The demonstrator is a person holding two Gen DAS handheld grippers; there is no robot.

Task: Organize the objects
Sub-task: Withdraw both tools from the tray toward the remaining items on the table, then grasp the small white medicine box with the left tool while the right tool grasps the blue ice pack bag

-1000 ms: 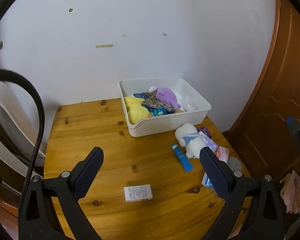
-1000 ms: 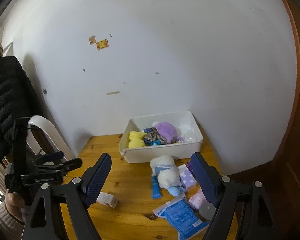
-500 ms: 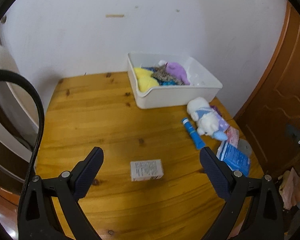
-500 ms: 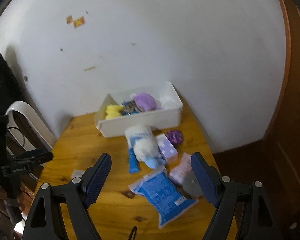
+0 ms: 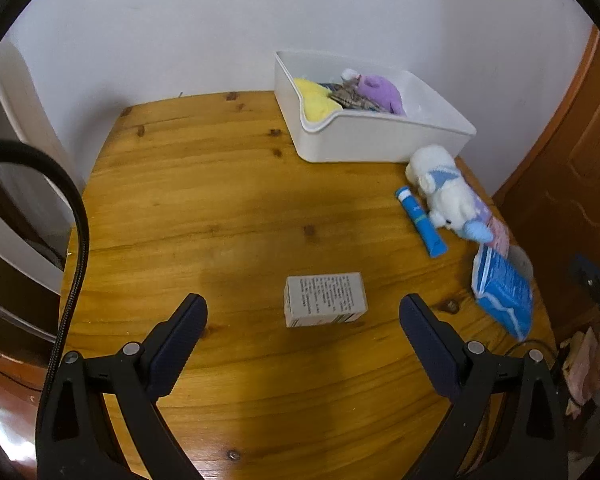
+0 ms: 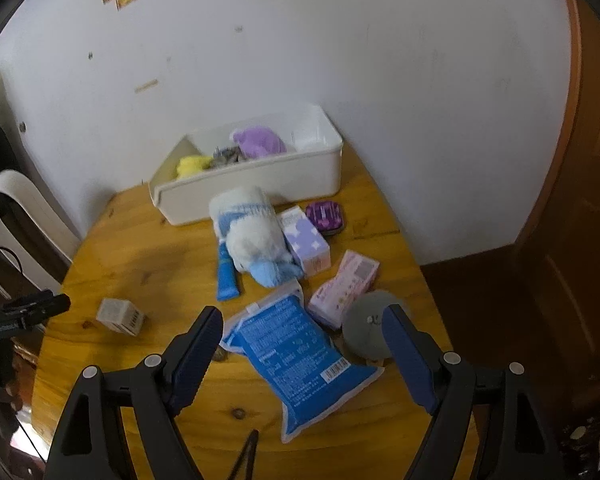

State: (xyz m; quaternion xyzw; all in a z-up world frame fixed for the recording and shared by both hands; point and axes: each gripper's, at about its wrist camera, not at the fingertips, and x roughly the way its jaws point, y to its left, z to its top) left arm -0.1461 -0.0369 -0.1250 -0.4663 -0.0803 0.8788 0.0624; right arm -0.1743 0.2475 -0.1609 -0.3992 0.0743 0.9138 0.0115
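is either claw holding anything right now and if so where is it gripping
Nothing is held. The left claw is open above the small box; the right claw is open over the blue packet.

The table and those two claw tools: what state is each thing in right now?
Left gripper: open, empty, above the small box.
Right gripper: open, empty, above the blue pouch.
Bin: upright, partly filled with toys.
Small box: lying flat, alone.
Blue pouch: lying flat, sealed as far as visible.
White plush: on its side, against the bin.
Blue tube: lying down, capped.
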